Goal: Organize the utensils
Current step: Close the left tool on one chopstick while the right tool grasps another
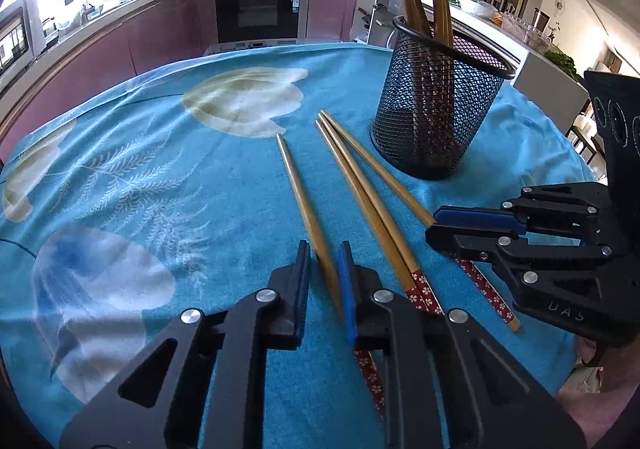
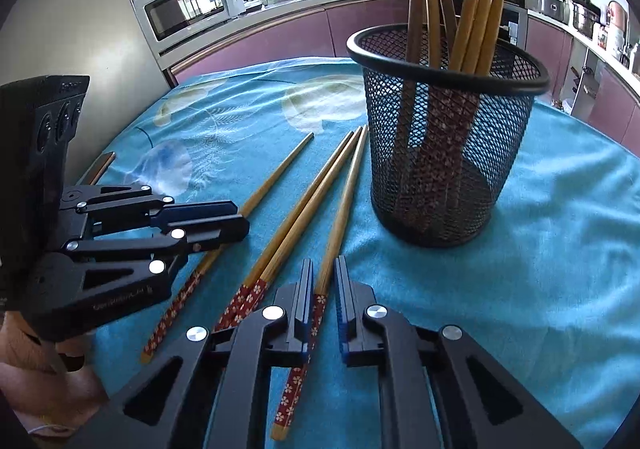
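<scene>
Here, each line takes one part of the scene.

Tabletop (image 1: 140, 177): it is covered by a blue cloth printed with pale leaves, and everything to be sorted is carried on it.

Mesh cup (image 1: 436, 105): it is stood upright toward the far right corner of the tabletop, and several chopsticks are already stood in it with their tips up, so it is judged to be where the rest are meant to go.

Loose chopsticks: four are laid side by side on the cloth in front of the cup, thin ends toward the far edge and red flowered ends toward the near edge, so that the thick ends can be reached.

Left tool (image 1: 324, 269): its blades are pressed in on the leftmost chopstick (image 1: 298, 189), which is pinched near its thick half, well back from the tip.

Right tool (image 2: 323, 285): its blades are likewise closed on the rightmost chopstick (image 2: 346, 193), gripped just above the red flowered band.

Middle pair (image 1: 360, 189): these two are left untouched on the cloth, lying against each other between the two gripped sticks.

Step in hand: one stick appears to be taken by each tool, so that two can be carried at once.

Next move: each stick would probably need to be lifted and tipped upright before it could be dropped over the cup's rim.

Risk: a thin, smooth stick held at one point could swing or slip.
</scene>
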`<move>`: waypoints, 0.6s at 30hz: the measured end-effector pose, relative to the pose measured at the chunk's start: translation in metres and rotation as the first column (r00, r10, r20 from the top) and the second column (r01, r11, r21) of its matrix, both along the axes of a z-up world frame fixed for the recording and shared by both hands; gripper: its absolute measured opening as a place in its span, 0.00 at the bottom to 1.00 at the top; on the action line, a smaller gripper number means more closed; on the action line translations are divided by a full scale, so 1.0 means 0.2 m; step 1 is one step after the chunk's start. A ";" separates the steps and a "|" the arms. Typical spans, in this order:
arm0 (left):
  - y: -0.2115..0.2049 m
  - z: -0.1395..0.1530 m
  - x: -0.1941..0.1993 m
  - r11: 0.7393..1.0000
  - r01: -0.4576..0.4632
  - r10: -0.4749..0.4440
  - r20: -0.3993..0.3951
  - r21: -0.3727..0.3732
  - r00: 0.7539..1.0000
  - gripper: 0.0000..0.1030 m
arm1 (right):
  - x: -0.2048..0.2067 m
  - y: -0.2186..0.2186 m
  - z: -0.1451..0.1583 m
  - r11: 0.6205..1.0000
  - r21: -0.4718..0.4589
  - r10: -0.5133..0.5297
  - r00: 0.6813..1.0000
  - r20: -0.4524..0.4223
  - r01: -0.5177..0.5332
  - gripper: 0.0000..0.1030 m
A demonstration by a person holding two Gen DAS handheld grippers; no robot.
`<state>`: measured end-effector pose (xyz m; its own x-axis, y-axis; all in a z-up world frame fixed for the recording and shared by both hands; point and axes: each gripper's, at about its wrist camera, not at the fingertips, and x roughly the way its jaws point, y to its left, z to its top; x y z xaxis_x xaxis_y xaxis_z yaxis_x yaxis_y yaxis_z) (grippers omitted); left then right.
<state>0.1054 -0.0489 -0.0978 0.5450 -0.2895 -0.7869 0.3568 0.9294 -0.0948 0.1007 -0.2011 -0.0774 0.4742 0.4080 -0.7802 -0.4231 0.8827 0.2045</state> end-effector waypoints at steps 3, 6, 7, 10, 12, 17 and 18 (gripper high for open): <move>0.00 0.00 0.01 1.000 -0.004 0.004 -0.003 -0.001 1.000 0.14 | 0.00 -0.01 0.00 1.000 -0.003 -0.008 1.000 -0.005 0.008 0.10; -0.01 0.00 0.02 1.000 -0.009 0.009 0.002 0.010 1.000 0.15 | 0.03 -0.01 0.00 1.000 -0.011 -0.017 1.000 0.002 0.017 0.13; -0.01 0.00 0.03 1.000 -0.009 0.009 0.002 0.011 1.000 0.15 | 0.03 0.01 0.00 1.000 -0.017 -0.018 1.000 0.007 0.018 0.14; -0.03 0.00 0.05 1.000 -0.005 0.005 0.002 0.015 1.000 0.15 | 0.06 0.02 0.00 1.000 -0.023 -0.020 1.000 0.016 0.020 0.13; -0.03 0.00 0.06 1.000 -0.012 0.012 0.002 0.015 1.000 0.13 | 0.08 0.03 0.00 0.999 -0.024 -0.026 0.999 0.020 0.026 0.11; -0.02 0.00 0.05 1.000 -0.027 0.027 0.005 0.001 1.000 0.08 | 0.08 -0.02 0.00 0.998 0.027 -0.055 0.999 0.002 0.055 0.06; -0.02 0.01 0.04 1.000 -0.028 0.028 0.003 -0.006 1.000 0.08 | 0.08 -0.04 0.00 0.997 0.035 -0.064 0.998 0.002 0.064 0.06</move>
